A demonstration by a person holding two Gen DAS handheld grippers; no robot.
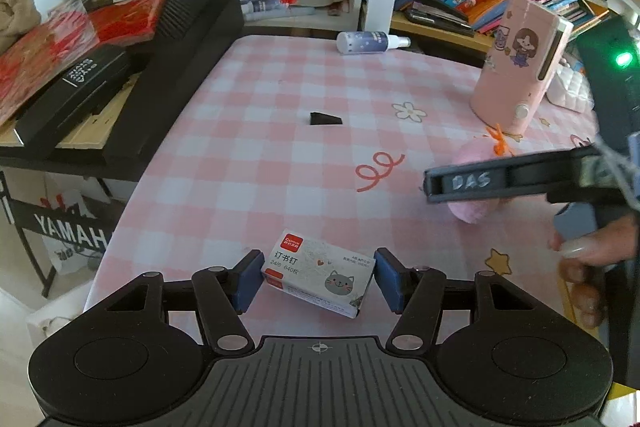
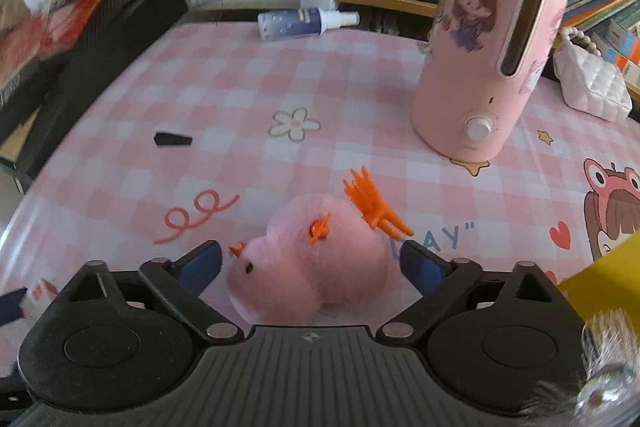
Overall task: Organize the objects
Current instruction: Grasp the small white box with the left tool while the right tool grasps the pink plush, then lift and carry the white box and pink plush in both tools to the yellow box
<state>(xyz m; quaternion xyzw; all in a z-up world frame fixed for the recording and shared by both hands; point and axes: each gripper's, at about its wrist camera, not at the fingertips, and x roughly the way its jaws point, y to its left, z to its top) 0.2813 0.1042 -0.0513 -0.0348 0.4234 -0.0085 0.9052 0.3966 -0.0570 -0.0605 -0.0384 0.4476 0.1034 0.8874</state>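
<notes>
The left tongs point(image 1: 319, 277) grip a staple box point(image 1: 320, 273) at 6 o'clock on the pink checked worktop point(image 1: 280, 147). The box sits skewed between the pads, so it could twist free once lifted. The right tongs point(image 2: 310, 263) stand open around a pink plush toy point(image 2: 312, 259), apparently without pressing it. Closing there may squash the soft body, or catch the orange claw clip point(image 2: 374, 205) at its 1 o'clock.

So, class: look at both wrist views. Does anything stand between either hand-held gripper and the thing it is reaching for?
Nothing visible does. The staple box lies directly between the left hand-held gripper's pads, and the pink plush toy sits between the right hand-held gripper's open pads, with only bare tablecloth around.
</notes>
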